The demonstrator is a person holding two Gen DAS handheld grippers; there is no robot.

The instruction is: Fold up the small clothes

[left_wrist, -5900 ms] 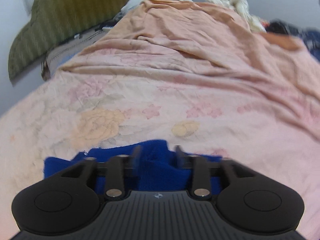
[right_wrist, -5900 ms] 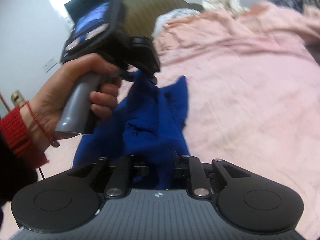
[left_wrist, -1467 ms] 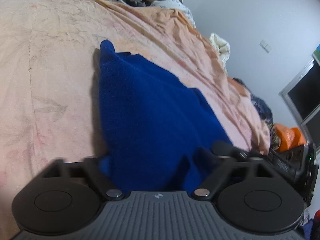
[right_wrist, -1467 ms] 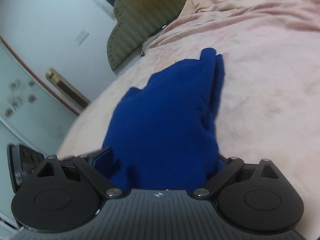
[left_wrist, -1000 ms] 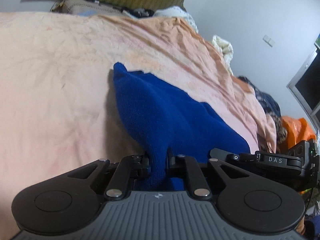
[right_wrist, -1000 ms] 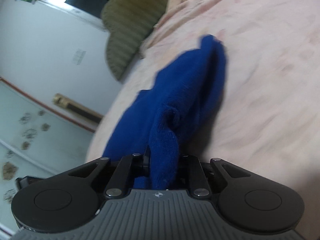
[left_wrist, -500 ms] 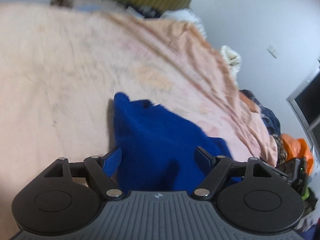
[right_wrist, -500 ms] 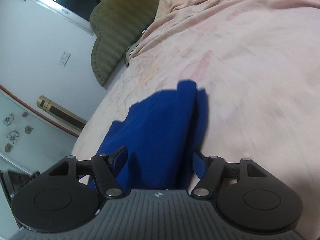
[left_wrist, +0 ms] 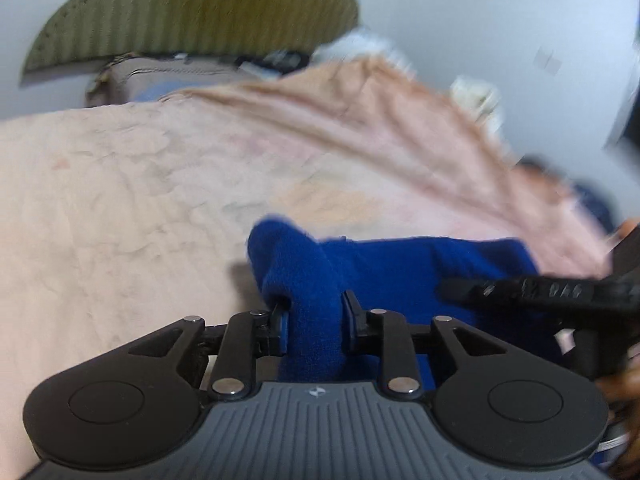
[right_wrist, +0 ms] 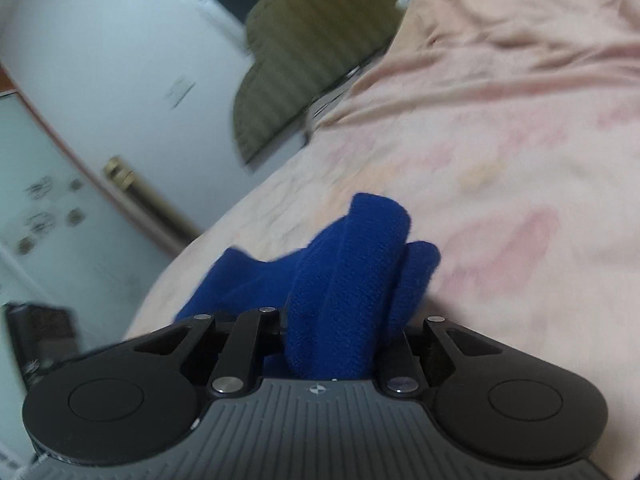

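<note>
The left tongs [left_wrist: 313, 326] are closing, and a thick bunched fold of the deep blue fuzzy knit garment [left_wrist: 404, 276] stands between the two pads, which press on it from both sides. The right tongs [right_wrist: 340, 334] are closing too, on another rolled-up bunch of the same garment, which fills the gap between the jaws and rises in front of them. The rest of the garment lies on the bed, on the pale pink bedsheet with faint flower print [left_wrist: 120, 200].

Only the left wrist view shows the other black handheld device [left_wrist: 560, 292] at the right edge, with blurred white letters that seem to read "DAS". Only the right wrist view shows a frosted glass door with small flower drawings [right_wrist: 40, 208]. Both views show the olive green striped headboard [left_wrist: 200, 4].
</note>
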